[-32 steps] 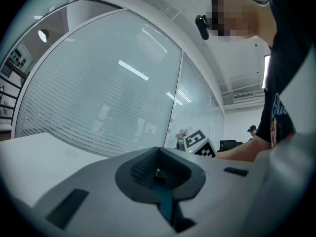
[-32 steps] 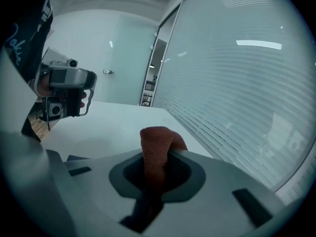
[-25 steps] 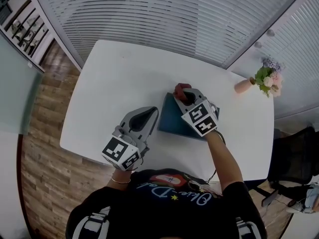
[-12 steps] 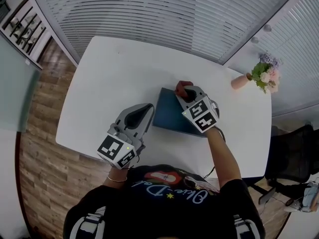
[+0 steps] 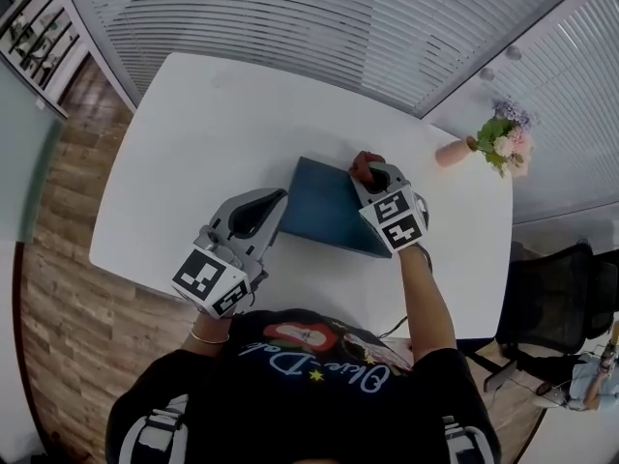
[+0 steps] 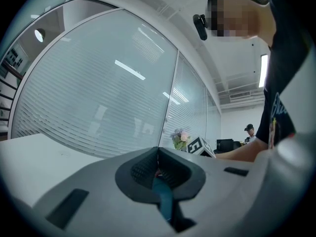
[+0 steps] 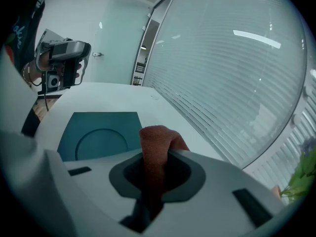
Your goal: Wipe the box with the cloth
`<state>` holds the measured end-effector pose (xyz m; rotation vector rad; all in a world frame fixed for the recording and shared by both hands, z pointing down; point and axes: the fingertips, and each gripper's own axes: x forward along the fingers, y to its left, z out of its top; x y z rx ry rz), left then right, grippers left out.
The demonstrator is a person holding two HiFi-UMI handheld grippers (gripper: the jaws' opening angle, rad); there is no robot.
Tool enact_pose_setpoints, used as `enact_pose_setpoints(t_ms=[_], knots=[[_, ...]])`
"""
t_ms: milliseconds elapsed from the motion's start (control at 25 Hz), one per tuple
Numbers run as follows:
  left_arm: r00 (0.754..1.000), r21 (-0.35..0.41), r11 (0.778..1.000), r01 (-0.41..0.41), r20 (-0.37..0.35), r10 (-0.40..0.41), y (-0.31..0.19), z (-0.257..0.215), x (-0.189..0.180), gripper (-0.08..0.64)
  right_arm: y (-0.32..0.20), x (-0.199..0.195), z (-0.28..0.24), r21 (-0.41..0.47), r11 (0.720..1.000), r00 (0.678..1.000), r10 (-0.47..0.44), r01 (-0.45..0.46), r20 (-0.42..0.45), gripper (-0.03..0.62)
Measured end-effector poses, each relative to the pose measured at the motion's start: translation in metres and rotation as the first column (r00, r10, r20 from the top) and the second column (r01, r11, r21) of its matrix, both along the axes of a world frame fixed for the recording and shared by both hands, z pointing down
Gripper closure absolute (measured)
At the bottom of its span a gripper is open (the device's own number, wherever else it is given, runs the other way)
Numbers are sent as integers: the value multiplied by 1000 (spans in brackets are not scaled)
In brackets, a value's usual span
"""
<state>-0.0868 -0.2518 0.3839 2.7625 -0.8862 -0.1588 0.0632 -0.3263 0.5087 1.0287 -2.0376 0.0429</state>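
A person is standing at the near edge of a white table (image 5: 213,114), holding a gripper in each hand. A flat dark teal box (image 5: 324,211) is lying on the table's right half, closer to the near edge than to the far one, and turned at a slant to the table's edges. In the right gripper view the box's (image 7: 98,132) top is showing a shallow round recess.

The left gripper (image 5: 276,201) is reaching in from the near-left side and meeting the box at its left edge. In the left gripper view its jaws (image 6: 158,157) are lying closed together at the tips, with a strip of the teal box (image 6: 163,196) pinched between them.

The right gripper (image 5: 368,174) is sitting over the box's far right corner. Its jaws are clamping a rust-red cloth (image 5: 364,165), and in the right gripper view the cloth (image 7: 157,142) is standing up out of the gripper (image 7: 155,157) as a folded bunch, poking past the tips. The cloth is hanging at the box's far right corner; whether it is pressing on the surface cannot be told.

A small pink vase of flowers (image 5: 488,143) is standing near the table's far right corner, well apart from the box. A slatted glass wall (image 5: 338,17) is running along behind the table's far edge. A black office chair (image 5: 561,298) is standing on the floor past the right edge, and wooden flooring (image 5: 58,288) is showing past the left edge
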Motion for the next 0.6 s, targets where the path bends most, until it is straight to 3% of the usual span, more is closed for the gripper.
enact_pose_setpoints(t_ms=[600], knots=[[1000, 10, 1000, -29, 0, 29, 2, -3, 2, 555, 18, 71, 1, -7, 978, 978, 210, -210, 14, 549]])
